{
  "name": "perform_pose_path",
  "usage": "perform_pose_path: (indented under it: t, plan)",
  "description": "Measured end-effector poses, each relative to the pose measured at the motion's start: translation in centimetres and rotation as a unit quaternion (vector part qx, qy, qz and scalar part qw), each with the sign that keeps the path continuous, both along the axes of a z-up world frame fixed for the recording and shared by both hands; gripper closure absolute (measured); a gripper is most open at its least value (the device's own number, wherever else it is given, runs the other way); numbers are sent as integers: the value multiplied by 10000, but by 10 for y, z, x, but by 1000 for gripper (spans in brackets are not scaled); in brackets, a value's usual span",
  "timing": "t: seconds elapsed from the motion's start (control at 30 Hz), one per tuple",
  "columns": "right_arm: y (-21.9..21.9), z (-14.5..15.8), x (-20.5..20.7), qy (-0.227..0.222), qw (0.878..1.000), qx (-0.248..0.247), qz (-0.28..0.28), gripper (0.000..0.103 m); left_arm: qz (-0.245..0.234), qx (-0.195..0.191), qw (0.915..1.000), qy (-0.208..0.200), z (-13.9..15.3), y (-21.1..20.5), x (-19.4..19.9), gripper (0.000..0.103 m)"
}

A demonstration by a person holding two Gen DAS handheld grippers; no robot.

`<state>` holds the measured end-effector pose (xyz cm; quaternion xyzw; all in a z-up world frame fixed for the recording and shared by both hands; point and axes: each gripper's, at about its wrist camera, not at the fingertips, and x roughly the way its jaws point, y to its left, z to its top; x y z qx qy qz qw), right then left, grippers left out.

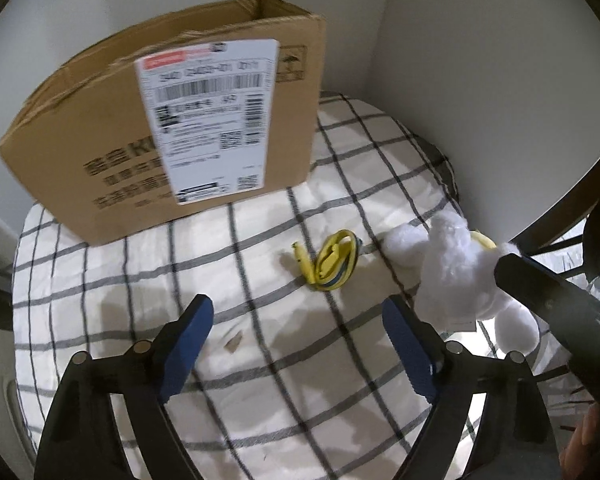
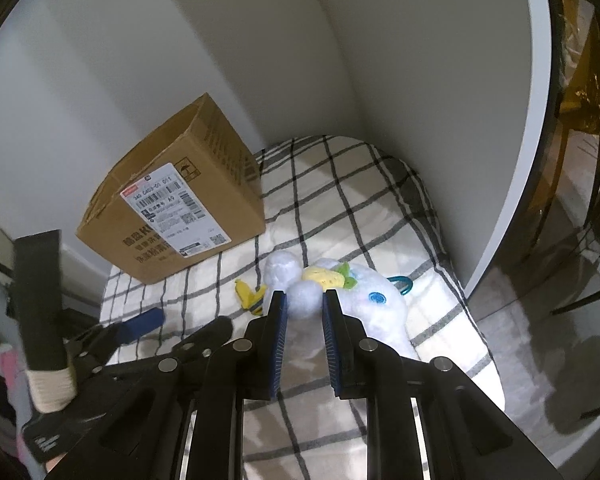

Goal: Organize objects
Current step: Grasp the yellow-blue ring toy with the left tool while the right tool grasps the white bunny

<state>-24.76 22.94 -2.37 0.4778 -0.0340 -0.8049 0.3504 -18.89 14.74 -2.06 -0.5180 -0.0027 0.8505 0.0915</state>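
At the lower middle of the right wrist view, the right claw (image 2: 304, 300) has its two blue-padded fingers nearly closed on a round white limb of the white plush toy (image 2: 376, 312), and the limb fills the narrow gap between the pads; the toy lies on the checked bedding (image 2: 340, 200), with a yellow and green decoration near its head and a teal clip at its right side; a coiled yellow cable (image 1: 332, 264) rests on the bedding just left of the toy. Across the bottom of the left wrist view, the left claw (image 1: 298, 314) is spread wide and holds nothing; it hovers over bare bedding, below the cable; a cardboard box (image 1: 100, 152) with a white shipping label (image 1: 210, 116) stands in the upper left of that frame, against the white wall (image 1: 480, 60).
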Motion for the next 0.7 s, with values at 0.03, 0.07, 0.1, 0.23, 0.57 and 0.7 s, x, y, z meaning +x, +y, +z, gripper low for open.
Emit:
perform_pose_path:
  t: [0.03,0.07,0.1,0.23,0.57,0.7]
  plan:
    - [1,-1,-2,-23,10000,-28,-13,84,-28,-8,10000,-33,-2,3,-2,18]
    - [3,-1,-3,-38,10000,-46,-26,84,-45,-24,10000,-67,-4,6,-5,19]
    - [4,-2,-5,-45,10000,-57,-41,84,-52,-30,9999,-84,-6,7,-6,19]
    - [8,-4,-12,-84,9999,-102,-77,84,-60,-55,9998,-171,-13,14,-14,21]
    - [15,-8,-21,-114,9998,-166,-82,84,-21,-85,9994,-334,-29,25,-31,27]
    - [16,-9,-23,-102,9998,-156,-92,84,-10,-128,9993,-356,-34,29,-36,31]
